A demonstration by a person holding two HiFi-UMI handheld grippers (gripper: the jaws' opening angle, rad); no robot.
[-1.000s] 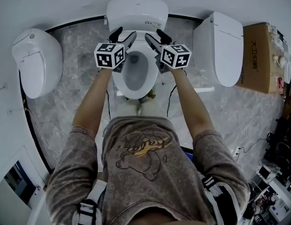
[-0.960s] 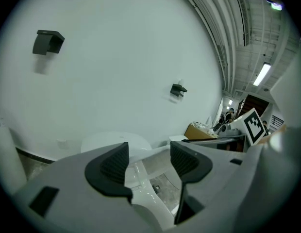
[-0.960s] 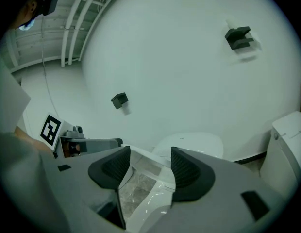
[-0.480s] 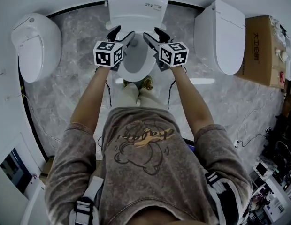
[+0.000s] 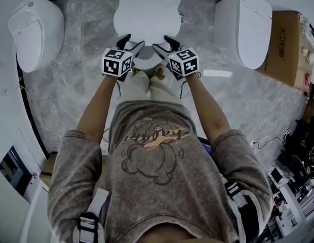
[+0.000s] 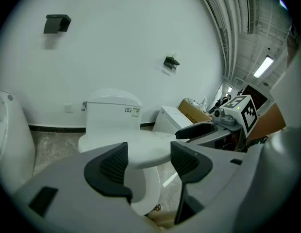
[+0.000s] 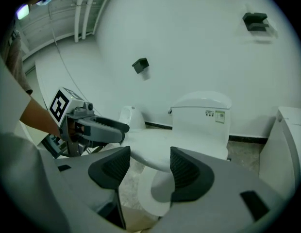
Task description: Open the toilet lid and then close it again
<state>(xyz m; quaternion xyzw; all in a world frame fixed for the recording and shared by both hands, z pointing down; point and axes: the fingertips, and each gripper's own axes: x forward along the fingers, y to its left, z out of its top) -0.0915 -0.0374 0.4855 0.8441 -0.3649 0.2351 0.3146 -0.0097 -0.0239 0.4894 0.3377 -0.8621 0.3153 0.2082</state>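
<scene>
Toilet lid [image 5: 149, 14] at an intermediate angle, seen from above and from both grippers. The lid hinges at the far side, by the cistern [image 6: 113, 109], and its long axis runs from that hinge towards the person. Its free edge lies nearest the person and runs left to right. In both gripper views the lid hangs as a near-level slab clear of the seat [image 6: 145, 198], with an open gap between the two, so it is neither fully raised nor shut.

The left gripper [image 5: 131, 43] sits at the left part of the free edge and the right gripper [image 5: 162, 43] at the right part. Both point away from the person, and neither is clearly nearer than the other. The jaws of each stand apart and clamp nothing, and the lid's front edge shows just beyond and between them. A jaw of the right gripper reaches to the lid's right margin, and a jaw of the left gripper reaches to its left margin. Whether either one touches the lid cannot be told.

Judgement: the lid lies directly ahead of both grippers. Any coming move turns on this edge swinging about the far hinge, up and away or down onto the seat.

Two other toilets flank the scene, one at the left [image 5: 35, 29] and one at the right [image 5: 245, 27].
</scene>
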